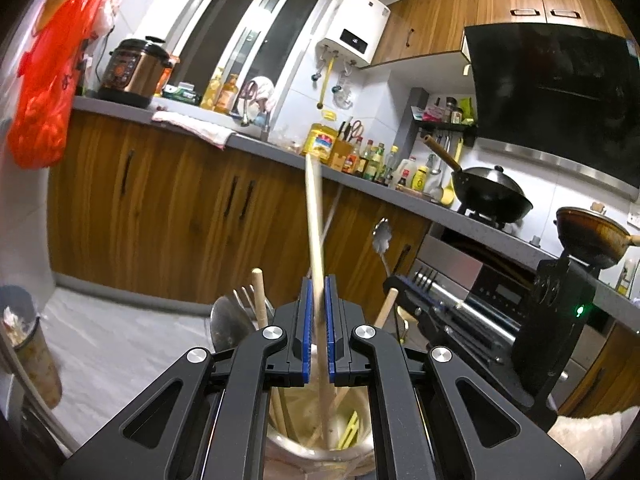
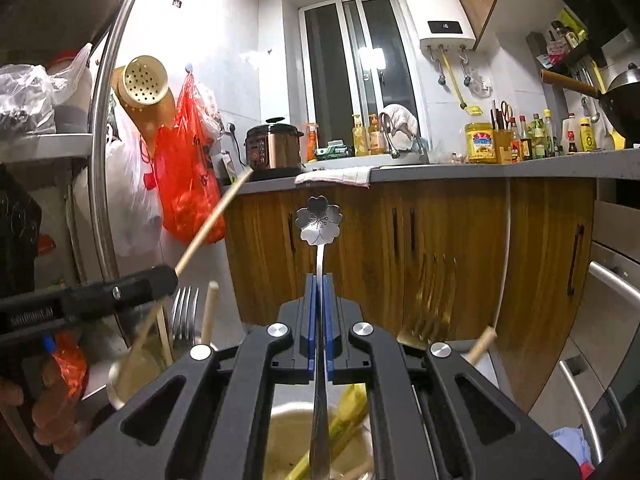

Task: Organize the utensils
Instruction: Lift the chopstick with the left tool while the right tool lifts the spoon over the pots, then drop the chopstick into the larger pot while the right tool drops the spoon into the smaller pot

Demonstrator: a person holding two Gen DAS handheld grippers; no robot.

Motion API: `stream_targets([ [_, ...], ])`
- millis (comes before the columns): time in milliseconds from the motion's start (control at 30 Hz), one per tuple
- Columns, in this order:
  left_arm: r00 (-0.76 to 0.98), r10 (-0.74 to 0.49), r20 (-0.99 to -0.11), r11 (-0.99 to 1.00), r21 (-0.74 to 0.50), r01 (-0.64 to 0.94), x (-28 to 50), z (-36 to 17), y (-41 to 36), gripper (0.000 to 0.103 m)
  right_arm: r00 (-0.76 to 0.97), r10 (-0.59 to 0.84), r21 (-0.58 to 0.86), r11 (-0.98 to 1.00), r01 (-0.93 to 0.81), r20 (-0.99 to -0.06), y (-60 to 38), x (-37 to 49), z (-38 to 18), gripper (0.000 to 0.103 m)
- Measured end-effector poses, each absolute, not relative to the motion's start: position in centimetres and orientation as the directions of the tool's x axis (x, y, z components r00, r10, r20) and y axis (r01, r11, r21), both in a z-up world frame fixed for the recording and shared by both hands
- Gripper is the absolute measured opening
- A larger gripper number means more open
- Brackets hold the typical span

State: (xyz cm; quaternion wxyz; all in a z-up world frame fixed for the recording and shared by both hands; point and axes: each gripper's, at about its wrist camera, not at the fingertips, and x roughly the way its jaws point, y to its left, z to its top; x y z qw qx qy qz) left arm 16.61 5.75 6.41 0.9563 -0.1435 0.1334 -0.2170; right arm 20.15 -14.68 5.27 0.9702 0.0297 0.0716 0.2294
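- Right under my left claw [image 1: 318, 324] sits a metal cup [image 1: 296, 446], with chopsticks and a yellow piece standing in it.
- My left claw is clamped on a wooden chopstick [image 1: 313, 216]; its lower end reaches into the cup and its top tilts up toward the desk [image 1: 400, 196].
- My right claw [image 2: 320, 324] is pressed together on the thin handle of a spoon [image 2: 319, 220], whose flower-shaped bowl points up in front of the cabinets [image 2: 440, 240].
- The spoon's lower end dips into the cup [image 2: 280, 420] below that claw.
- From the right wrist view, forks [image 2: 185, 312] and another wooden stick [image 2: 209, 312] stand at the left, near the left claw [image 2: 160, 276] and its chopstick [image 2: 216, 220].
- From the left wrist view, the right claw [image 1: 408, 284] sits just to the right, spoon [image 1: 382, 236] raised.
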Motion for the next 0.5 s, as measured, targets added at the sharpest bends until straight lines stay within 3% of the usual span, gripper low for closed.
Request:
stream_targets([
  [500,0.84,-0.476,-0.259,0.858,-0.347,0.379,14.8,5.1,6.7,0.007,0.837,0.512,0.15,0.858,-0.491,-0.194,-17.0,17.3,3.3,0.003],
])
